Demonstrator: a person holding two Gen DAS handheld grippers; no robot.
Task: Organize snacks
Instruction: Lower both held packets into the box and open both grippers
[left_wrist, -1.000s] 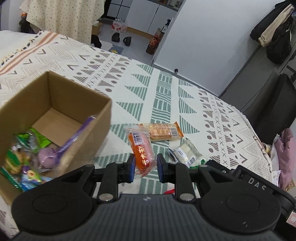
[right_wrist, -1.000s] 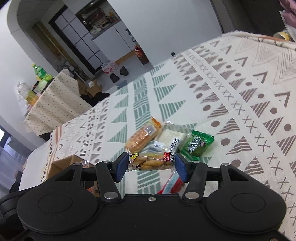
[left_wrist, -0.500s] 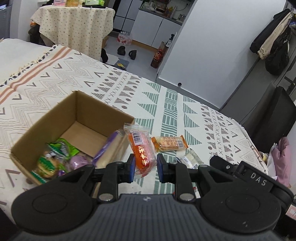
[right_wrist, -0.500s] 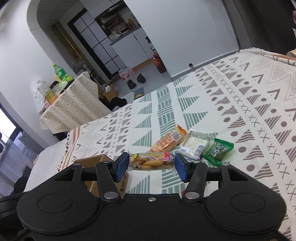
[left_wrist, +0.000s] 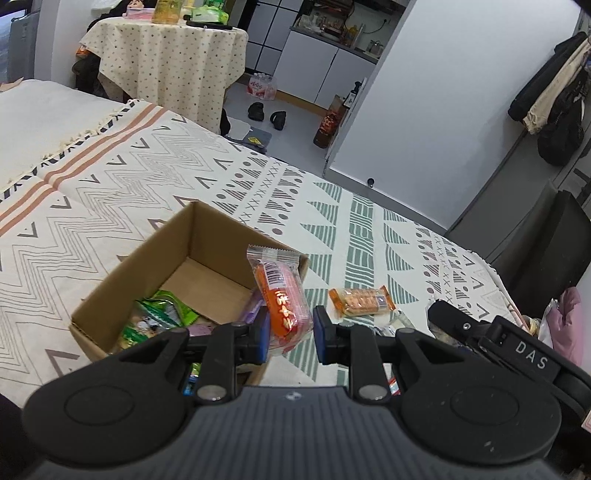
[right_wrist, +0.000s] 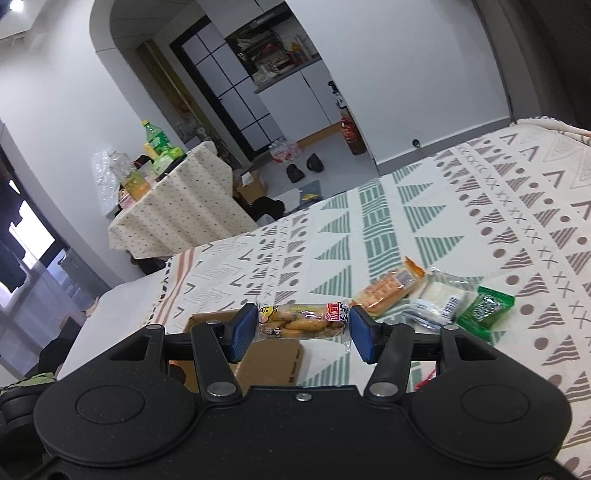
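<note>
Above the cardboard box (left_wrist: 155, 280), the left gripper (left_wrist: 289, 334) clamps an orange snack packet (left_wrist: 282, 295) and the right gripper (right_wrist: 302, 334) pinches a biscuit packet (right_wrist: 303, 320), both awaiting release inside.

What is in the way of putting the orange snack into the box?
Nothing visible. The left gripper holds the orange snack up by the open cardboard box, near its right wall. The box has no lid, and bare floor shows at its far end, behind the green packets already inside.

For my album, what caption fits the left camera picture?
Left gripper holds an orange snack pack beside an open cardboard box with snacks inside.
</note>
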